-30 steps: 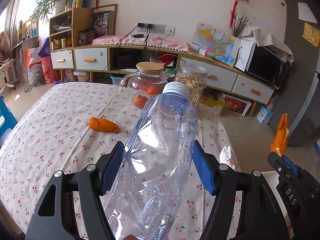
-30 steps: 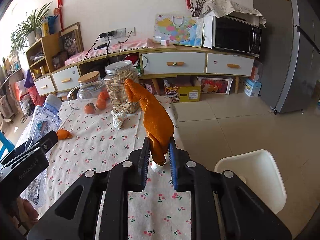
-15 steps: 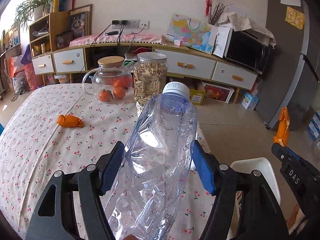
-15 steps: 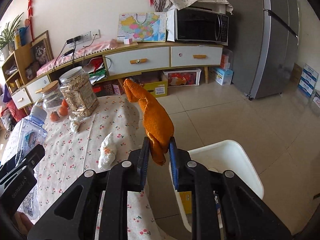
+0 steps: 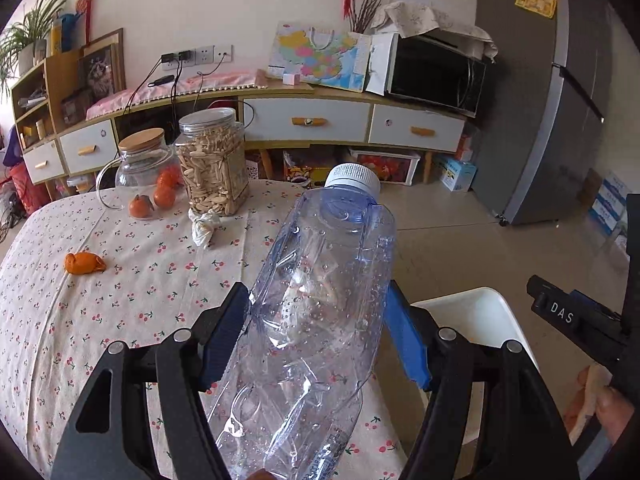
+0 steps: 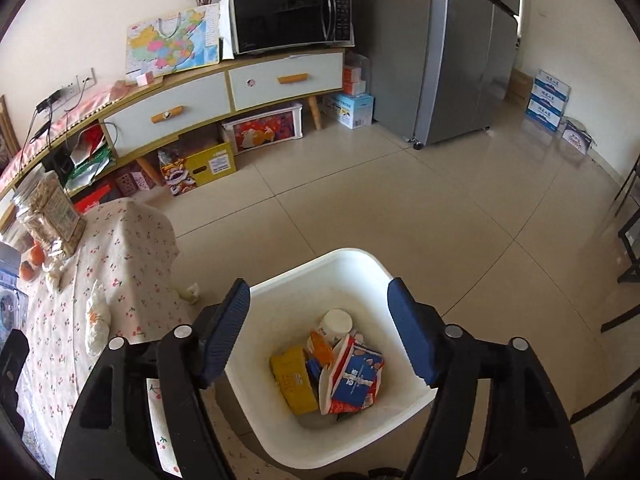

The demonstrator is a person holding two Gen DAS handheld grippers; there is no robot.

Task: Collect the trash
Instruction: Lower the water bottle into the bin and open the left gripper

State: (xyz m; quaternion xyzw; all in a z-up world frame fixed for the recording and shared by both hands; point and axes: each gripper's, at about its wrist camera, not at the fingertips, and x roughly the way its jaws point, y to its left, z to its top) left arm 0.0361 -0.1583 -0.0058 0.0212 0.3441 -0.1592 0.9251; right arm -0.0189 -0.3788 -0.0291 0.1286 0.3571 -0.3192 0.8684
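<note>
My left gripper point(image 5: 316, 332) is shut on a crushed clear plastic bottle point(image 5: 320, 292) with a white cap, held over the table's right side. My right gripper point(image 6: 320, 328) is open and empty, hanging over the white trash bin point(image 6: 280, 304) on the floor. The bin holds wrappers, a cup and an orange peel piece point(image 6: 322, 346). The bin's rim point(image 5: 476, 304) also shows in the left wrist view. Orange peel point(image 5: 84, 263) and a crumpled white tissue point(image 5: 204, 228) lie on the table. Another white wad point(image 6: 97, 320) lies near the table's edge.
The table has a cherry-print cloth point(image 5: 132, 280). A jar of seeds point(image 5: 212, 160) and a glass teapot with oranges point(image 5: 148, 172) stand at its far side. A sideboard point(image 6: 224, 88) with a microwave and a fridge point(image 6: 460, 48) line the wall. A tissue point(image 6: 192, 292) lies on the floor.
My right gripper swung from over the table to above the bin, opened and let the orange peel drop in. My left gripper turned right with the bottle.
</note>
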